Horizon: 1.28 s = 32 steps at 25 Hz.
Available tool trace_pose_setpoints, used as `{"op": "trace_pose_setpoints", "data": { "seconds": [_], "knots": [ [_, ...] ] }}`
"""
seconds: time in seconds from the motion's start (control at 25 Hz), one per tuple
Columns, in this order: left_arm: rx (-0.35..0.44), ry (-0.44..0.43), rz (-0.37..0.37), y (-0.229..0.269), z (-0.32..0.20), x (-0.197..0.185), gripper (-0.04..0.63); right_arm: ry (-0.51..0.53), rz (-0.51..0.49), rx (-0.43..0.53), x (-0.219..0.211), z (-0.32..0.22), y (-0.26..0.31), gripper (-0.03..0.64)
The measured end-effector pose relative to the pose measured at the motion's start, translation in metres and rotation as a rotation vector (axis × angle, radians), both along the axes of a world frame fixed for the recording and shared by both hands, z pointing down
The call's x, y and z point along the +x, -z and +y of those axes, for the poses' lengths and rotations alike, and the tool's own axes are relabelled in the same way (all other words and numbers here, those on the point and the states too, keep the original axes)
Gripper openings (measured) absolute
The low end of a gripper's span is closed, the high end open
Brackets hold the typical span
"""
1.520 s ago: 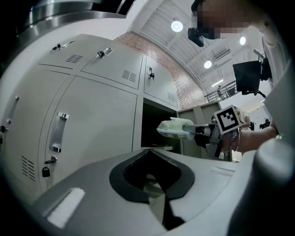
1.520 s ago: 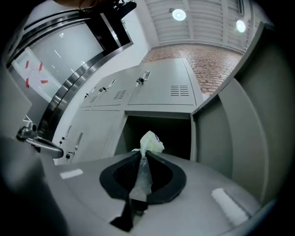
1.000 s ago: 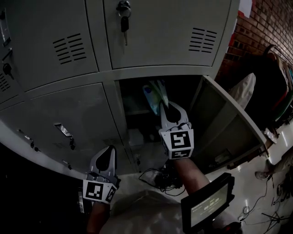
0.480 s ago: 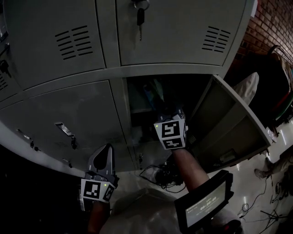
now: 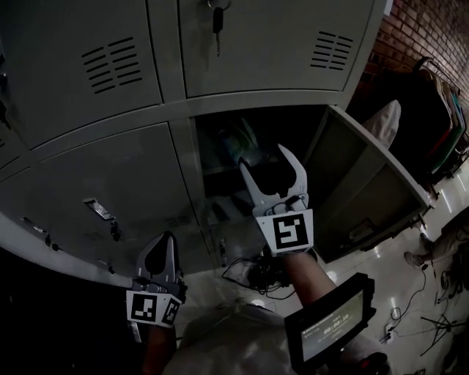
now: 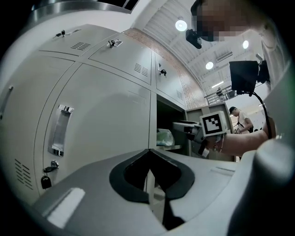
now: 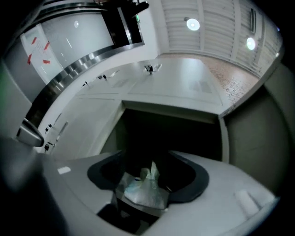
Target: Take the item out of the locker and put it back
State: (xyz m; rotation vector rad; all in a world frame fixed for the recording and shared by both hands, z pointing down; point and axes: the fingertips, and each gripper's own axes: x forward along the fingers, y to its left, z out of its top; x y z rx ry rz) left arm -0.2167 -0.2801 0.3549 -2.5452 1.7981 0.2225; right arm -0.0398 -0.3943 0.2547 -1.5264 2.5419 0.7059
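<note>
A pale, crumpled plastic bag (image 5: 239, 142) lies on the shelf (image 5: 218, 176) inside the open locker. My right gripper (image 5: 265, 157) hovers just in front of the opening, its jaws opening and spread wide. In the right gripper view the bag (image 7: 146, 190) shows between the pads (image 7: 105, 169), which do not touch it. From the left gripper view the bag (image 6: 164, 137) rests on the shelf beyond the right gripper (image 6: 190, 131). My left gripper (image 5: 165, 242) hangs low at the left before a closed door, jaws together and empty; its tips (image 6: 150, 159) meet.
The locker door (image 5: 370, 183) swings out to the right. Closed locker doors with handles (image 5: 97, 209) and a hanging key (image 5: 217, 22) surround the opening. Cables (image 5: 253, 275) lie on the floor below. A brick wall (image 5: 429, 29) stands at the right.
The right gripper, shut on the bag a second ago, reached into the locker, then drew back and spread its jaws. The bag stays on the shelf. The left gripper barely moved.
</note>
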Motion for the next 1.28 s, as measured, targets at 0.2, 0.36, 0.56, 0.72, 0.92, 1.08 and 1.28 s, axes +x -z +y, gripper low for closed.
{"op": "trace_pose_setpoints", "data": {
  "seconds": [0.2, 0.36, 0.56, 0.72, 0.92, 1.08, 1.28],
  "knots": [
    [0.011, -0.021, 0.021, 0.003, 0.016, 0.002, 0.005, -0.102, 0.021, -0.045, 0.024, 0.062, -0.031, 0.002],
    [0.019, -0.031, -0.009, 0.001, 0.033, 0.025, 0.005, -0.098, 0.019, -0.167, 0.036, 0.091, -0.071, 0.002],
    [0.033, -0.025, -0.108, -0.005, 0.094, 0.069, 0.005, -0.002, -0.040, -0.229, 0.052, 0.149, -0.090, 0.002],
    [0.021, -0.005, -0.098, -0.008, 0.144, 0.106, 0.005, 0.059, -0.025, -0.250, 0.077, 0.204, -0.096, 0.002],
    [0.009, 0.014, -0.085, -0.008, 0.197, 0.130, 0.005, 0.083, -0.017, -0.269, 0.099, 0.254, -0.097, 0.002],
    [0.020, 0.015, -0.088, -0.003, 0.217, 0.132, 0.005, 0.070, 0.013, -0.221, 0.102, 0.274, -0.082, 0.002],
    [0.021, 0.017, -0.065, 0.007, 0.231, 0.124, 0.005, 0.098, -0.030, -0.236, 0.090, 0.301, -0.075, 0.002]
  ]
}}
